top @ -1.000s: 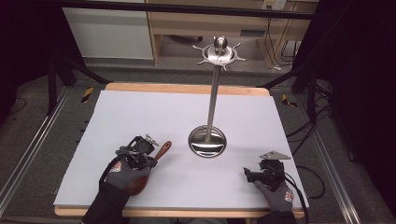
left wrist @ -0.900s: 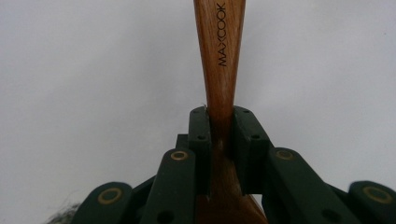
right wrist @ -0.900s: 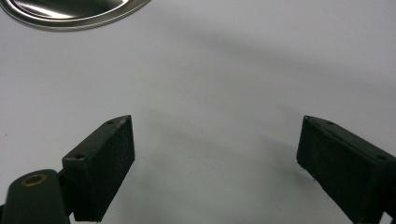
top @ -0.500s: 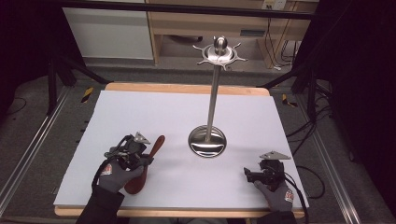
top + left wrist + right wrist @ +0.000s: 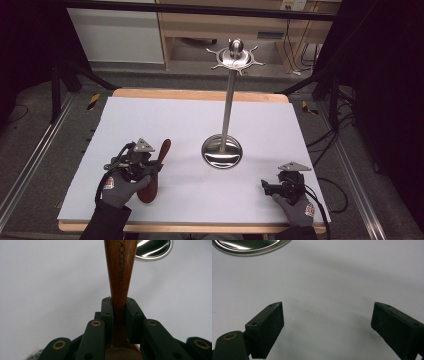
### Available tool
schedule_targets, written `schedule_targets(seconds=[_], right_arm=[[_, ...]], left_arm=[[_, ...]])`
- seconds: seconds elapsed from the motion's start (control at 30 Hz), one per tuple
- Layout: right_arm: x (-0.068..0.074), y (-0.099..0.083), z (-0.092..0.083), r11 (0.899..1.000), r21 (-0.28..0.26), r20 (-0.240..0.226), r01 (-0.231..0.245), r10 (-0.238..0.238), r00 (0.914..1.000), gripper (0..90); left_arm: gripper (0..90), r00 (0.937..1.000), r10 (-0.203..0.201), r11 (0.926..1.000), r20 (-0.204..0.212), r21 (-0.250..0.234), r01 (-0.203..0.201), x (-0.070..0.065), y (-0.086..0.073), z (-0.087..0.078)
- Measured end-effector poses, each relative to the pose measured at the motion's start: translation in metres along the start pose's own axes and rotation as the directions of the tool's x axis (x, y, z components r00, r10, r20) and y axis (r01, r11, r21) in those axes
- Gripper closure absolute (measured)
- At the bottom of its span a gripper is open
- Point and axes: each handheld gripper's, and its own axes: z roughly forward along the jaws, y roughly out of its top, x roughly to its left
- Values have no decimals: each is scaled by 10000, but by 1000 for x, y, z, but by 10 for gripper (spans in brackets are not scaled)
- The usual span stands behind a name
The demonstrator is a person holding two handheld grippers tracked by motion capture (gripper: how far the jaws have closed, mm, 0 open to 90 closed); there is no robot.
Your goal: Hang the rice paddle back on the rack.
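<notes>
Wooden spoon (image 5: 121, 277) is pinched at its narrow neck by our left gripper (image 5: 150, 167), low over the table at 7 o'clock; right gripper (image 5: 327, 331) sits spread and empty at 5 o'clock. We judge the smooth, tapering handle could twist or slide between the pads, and a swing toward 12 could knock the steel stand (image 5: 222, 150).
</notes>
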Motion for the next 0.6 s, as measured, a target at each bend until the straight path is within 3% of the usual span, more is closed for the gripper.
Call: schedule_targets(seconds=[0.37,0.6], right_arm=[[-1,0,0,10000,-30,15,43,-43,10000,115],[0,0,0,9999,-102,37,31,-31,10000,115]], left_arm=[[783,9999,41,9982,102,-592,-35,-2,4,-13],[782,9999,-98,9893,119,-1454,114,-3,10,-18]])
